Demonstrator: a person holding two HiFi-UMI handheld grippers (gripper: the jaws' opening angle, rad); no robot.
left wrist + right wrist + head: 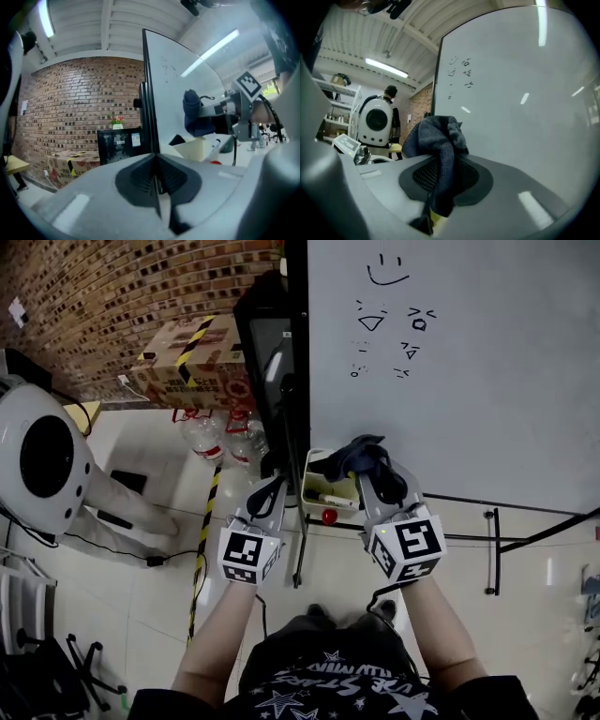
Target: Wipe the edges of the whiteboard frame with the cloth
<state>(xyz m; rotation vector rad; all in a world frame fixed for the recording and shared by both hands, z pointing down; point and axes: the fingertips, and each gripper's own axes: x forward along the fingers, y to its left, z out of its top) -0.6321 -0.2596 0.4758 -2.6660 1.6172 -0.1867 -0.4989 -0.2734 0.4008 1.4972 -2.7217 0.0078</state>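
Observation:
The whiteboard (450, 362) stands upright ahead, with a black frame edge (296, 352) down its left side and small marker doodles near the top. My right gripper (375, 467) is shut on a dark blue cloth (361, 454), held close to the board's lower left above the pen tray. In the right gripper view the cloth (438, 140) bunches out from between the jaws of the right gripper (440, 176), beside the whiteboard (515, 93). My left gripper (270, 488) is shut and empty, just left of the frame. The left gripper (157, 164) faces the frame edge (148, 93), with the cloth (193, 115) to the right.
A cream pen tray (311, 486) with markers hangs at the board's bottom corner, a red knob (329, 517) below it. A black monitor (267, 357), a taped cardboard box (192, 357) and water bottles (202, 437) sit left. A white round machine (42, 460) stands far left.

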